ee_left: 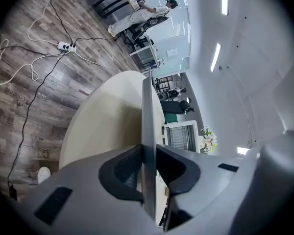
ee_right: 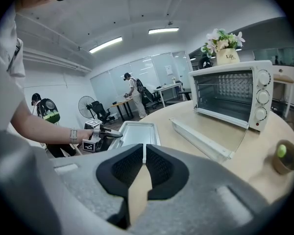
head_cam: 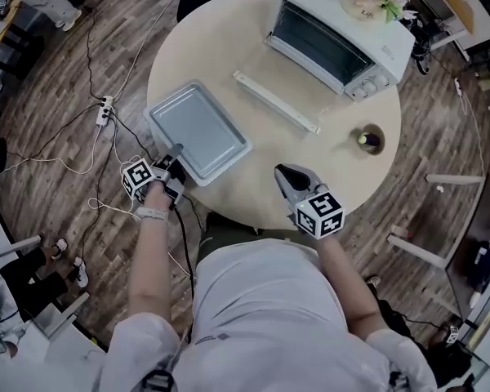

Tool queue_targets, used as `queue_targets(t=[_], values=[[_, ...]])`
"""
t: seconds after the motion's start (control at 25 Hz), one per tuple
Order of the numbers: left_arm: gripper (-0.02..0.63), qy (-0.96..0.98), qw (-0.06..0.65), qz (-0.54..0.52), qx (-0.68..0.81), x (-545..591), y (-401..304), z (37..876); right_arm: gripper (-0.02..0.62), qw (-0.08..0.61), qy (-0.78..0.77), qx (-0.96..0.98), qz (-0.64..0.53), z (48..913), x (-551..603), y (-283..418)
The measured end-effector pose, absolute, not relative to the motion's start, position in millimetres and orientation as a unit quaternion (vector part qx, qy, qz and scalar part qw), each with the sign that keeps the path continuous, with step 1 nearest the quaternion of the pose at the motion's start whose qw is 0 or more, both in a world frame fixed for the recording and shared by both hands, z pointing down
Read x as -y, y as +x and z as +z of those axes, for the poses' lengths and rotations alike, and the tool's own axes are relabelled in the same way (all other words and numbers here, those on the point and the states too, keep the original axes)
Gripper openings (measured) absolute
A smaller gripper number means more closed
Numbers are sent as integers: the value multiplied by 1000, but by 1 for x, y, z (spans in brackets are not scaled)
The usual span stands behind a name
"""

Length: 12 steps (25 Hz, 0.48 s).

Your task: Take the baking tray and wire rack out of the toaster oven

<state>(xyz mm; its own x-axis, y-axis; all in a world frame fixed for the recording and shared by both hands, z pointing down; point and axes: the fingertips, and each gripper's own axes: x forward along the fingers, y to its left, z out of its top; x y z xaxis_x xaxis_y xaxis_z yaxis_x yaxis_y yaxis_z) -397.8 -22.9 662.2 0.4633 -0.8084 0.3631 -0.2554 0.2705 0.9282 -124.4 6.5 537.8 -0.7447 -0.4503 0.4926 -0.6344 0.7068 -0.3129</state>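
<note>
The left gripper point(head_cam: 176, 158) pinches the near rim of the baking tray point(head_cam: 200, 127), which extends ahead of it over the round table point(head_cam: 229, 47). The right gripper point(head_cam: 287, 175), jaws pressed together and empty, is to the tray's right. The toaster oven point(head_cam: 336, 37) stands open beyond.

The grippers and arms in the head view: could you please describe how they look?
The left gripper and right gripper are grey with black padded jaws; each carries a white cube with black square markers. The person wears a white short-sleeved shirt and a pale wristband on the left wrist.
</note>
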Motion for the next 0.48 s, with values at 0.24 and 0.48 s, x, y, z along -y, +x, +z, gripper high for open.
queue_targets(t=[0.24, 0.48], values=[[71, 559, 640, -178, 496, 45, -418, 677, 20, 199, 317, 895, 242, 541, -6, -127], [93, 566, 629, -117, 520, 53, -433, 687, 20, 205, 328, 890, 242, 541, -5, -130]])
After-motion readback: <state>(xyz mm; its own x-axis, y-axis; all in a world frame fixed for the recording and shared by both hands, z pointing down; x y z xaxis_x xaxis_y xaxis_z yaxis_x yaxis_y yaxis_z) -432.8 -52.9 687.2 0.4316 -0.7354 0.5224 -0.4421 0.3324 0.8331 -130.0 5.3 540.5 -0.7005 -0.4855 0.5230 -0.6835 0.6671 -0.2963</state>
